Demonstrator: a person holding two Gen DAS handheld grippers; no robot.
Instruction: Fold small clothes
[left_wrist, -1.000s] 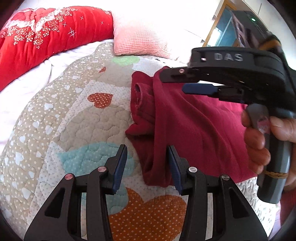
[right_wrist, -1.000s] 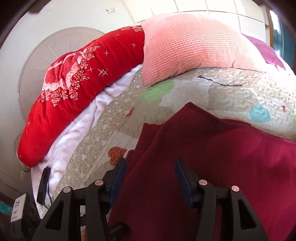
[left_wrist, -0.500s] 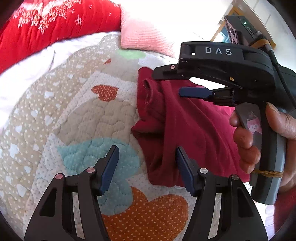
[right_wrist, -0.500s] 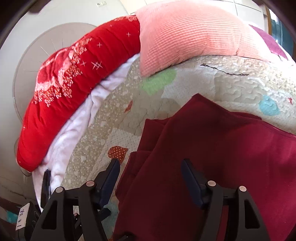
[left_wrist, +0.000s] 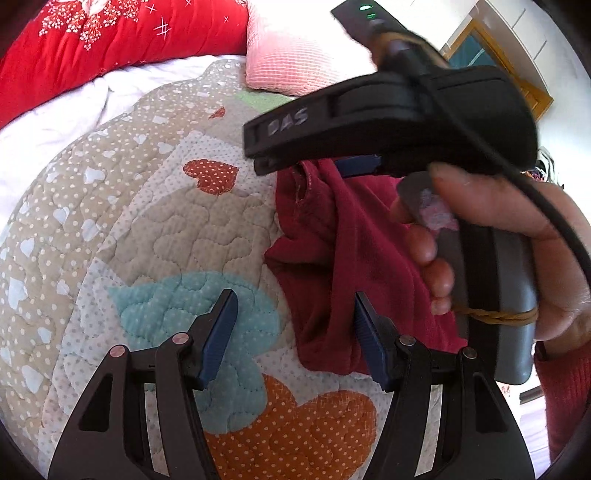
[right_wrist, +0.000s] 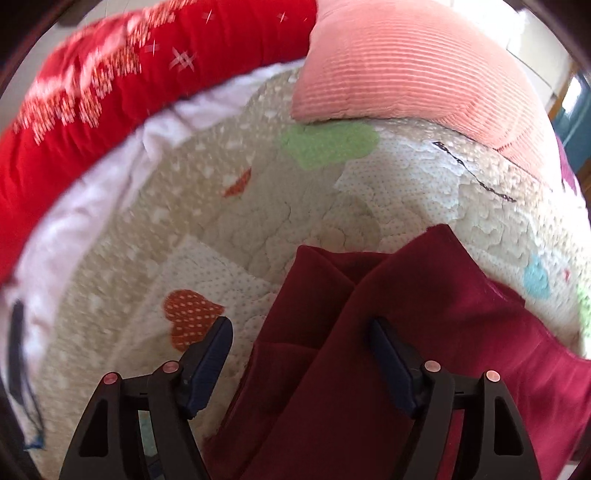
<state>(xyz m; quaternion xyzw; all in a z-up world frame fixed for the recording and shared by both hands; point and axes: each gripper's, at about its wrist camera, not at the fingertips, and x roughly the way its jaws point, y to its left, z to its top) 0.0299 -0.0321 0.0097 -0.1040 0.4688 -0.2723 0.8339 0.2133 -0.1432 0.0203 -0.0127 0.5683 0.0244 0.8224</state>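
The left gripper (left_wrist: 291, 332) is sitting wide open, holding nothing. The dark red cloth (left_wrist: 332, 258) is lying at its 2 o'clock. The right gripper (right_wrist: 299, 354) is opening over the cloth, gripping nothing.

The blurred white letters "DAS" stand on the black body of the right gripper (left_wrist: 354, 164).
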